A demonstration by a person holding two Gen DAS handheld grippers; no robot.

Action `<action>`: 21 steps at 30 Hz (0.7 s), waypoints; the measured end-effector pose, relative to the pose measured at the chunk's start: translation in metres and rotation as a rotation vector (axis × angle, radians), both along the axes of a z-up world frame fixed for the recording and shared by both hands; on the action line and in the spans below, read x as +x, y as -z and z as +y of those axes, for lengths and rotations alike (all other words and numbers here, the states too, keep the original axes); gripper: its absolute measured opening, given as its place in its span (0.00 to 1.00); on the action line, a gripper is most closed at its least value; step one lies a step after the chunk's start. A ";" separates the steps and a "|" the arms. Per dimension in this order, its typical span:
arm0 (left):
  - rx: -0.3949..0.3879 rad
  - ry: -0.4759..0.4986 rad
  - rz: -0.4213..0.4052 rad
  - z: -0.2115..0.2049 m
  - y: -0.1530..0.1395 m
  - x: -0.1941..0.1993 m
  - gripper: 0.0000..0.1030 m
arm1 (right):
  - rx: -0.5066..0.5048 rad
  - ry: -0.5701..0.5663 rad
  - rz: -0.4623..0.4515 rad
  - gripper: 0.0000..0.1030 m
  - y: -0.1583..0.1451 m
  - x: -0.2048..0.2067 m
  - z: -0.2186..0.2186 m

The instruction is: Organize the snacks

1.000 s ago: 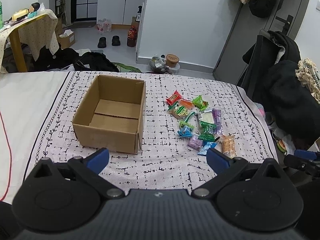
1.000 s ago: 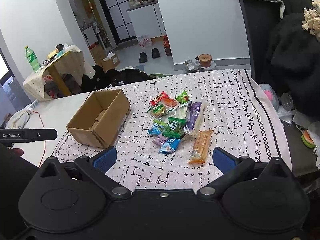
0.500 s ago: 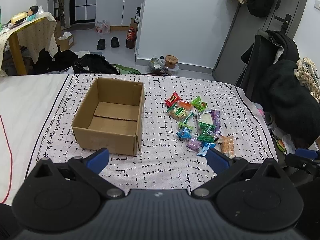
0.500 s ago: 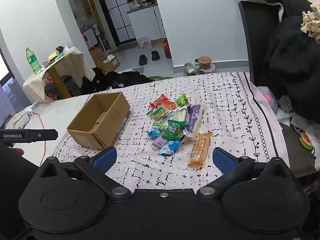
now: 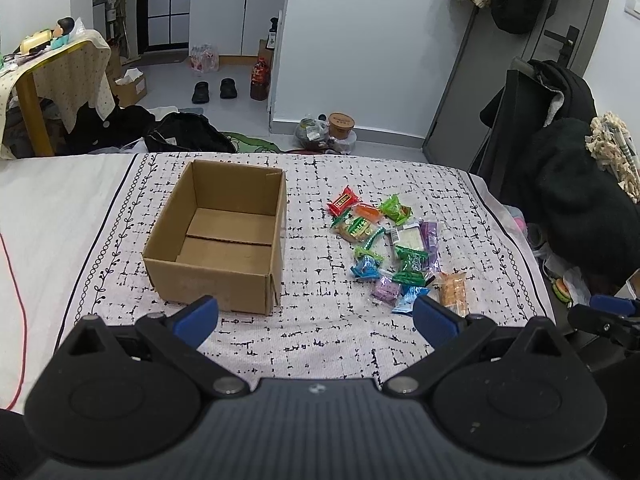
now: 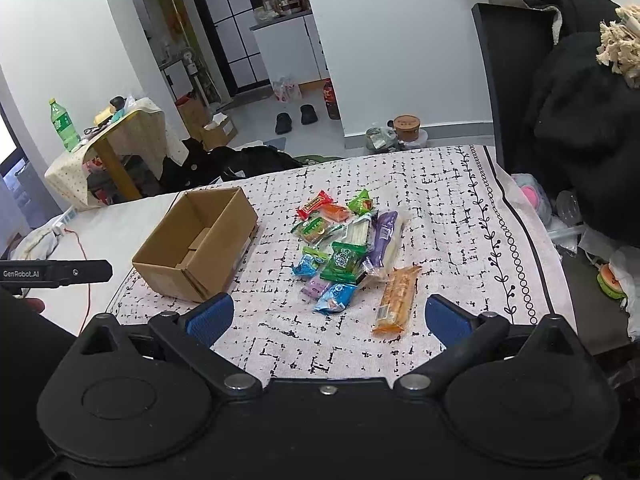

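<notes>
Lying ahead of the open right claw (image 6: pixel 327 317): snacks (image 6: pixel 346 252)

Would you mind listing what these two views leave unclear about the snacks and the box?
- Snack pile: lower packets overlapped; the count is uncertain in both views.
- Wrapper print: too small to read.
- Cardboard box: its near inner corner is hidden by its front wall, left view.

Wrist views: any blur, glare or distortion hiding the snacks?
Left wrist: snack pile sharp, light even, no glare; fisheye bends the door frame and darkens corners. Right wrist: orange packet crisp, shadows soft; same edge warping, chair leaning.
</notes>
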State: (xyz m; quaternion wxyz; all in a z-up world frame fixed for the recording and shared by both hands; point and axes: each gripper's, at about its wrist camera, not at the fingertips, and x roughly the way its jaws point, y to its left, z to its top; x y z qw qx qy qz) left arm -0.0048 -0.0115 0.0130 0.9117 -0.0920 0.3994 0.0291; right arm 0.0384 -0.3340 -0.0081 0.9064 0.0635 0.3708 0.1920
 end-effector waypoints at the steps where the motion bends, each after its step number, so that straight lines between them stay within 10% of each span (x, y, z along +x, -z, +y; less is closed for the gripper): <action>1: 0.002 0.000 -0.001 -0.001 0.000 0.000 1.00 | 0.001 0.002 0.001 1.00 0.000 0.000 -0.001; 21: 0.003 0.006 0.024 -0.009 0.017 0.022 1.00 | 0.008 0.036 0.027 1.00 0.019 0.016 -0.015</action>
